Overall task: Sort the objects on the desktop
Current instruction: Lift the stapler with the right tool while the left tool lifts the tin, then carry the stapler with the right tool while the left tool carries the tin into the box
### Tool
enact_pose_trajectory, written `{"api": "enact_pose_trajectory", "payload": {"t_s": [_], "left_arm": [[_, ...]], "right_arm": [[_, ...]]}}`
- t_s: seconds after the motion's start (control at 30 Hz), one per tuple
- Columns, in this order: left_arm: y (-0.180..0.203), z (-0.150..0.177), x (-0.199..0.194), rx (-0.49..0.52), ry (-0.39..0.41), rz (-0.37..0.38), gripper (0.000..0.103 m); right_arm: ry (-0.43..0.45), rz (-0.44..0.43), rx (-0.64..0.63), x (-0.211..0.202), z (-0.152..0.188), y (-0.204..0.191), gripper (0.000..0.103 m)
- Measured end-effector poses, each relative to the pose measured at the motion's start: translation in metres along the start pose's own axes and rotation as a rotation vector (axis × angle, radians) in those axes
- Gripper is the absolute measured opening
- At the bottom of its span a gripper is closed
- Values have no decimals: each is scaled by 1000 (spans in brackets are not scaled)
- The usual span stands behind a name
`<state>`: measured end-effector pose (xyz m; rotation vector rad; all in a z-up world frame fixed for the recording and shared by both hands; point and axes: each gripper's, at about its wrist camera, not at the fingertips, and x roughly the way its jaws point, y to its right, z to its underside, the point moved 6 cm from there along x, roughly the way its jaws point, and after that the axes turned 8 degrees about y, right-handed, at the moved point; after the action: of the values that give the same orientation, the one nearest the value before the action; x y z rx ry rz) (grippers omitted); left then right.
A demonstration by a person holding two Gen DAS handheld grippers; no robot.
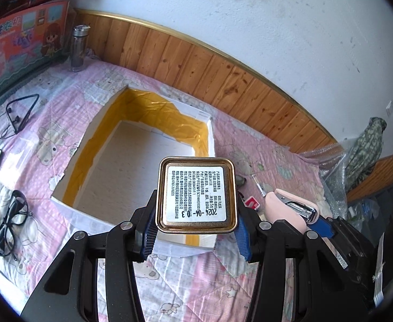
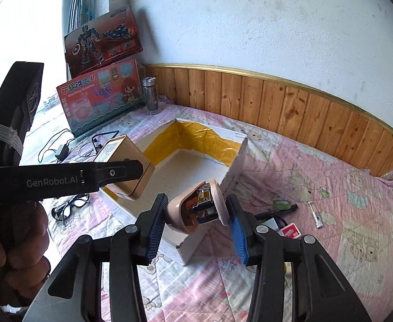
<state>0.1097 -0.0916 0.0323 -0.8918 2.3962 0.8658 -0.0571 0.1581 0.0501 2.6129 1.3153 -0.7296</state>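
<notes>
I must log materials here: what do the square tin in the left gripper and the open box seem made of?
Square tin: likely metal, shiny gold finish, rolled rim, paper label. Open box: looks like white cardboard, with torn edges and glossy yellow tape inside.

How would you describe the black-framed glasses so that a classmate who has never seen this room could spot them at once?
Start at the open white box with yellow-taped inner walls in the middle of the pink quilt. On the quilt beside it, on the side toward the bright window, lie the glasses. Unlike the nearby black cable loop, they have two lenses and folded arms.
</notes>
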Motion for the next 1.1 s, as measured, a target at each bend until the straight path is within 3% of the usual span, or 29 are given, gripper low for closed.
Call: {"api": "enact_pose_trajectory", "payload": {"t_s": [0.27, 0.5, 1.1], "left_arm": [[-29, -20, -3, -38, 23, -56, 51], [-49, -27, 7, -75, -3, -90, 51], [-65, -45, 70, -59, -115, -178, 51]], "right_arm": [[-20, -103, -38, 19, -18, -28, 46], [-68, -171, -68, 43, -21, -45, 46], [-204, -264, -84, 110, -24, -31, 46]]}}
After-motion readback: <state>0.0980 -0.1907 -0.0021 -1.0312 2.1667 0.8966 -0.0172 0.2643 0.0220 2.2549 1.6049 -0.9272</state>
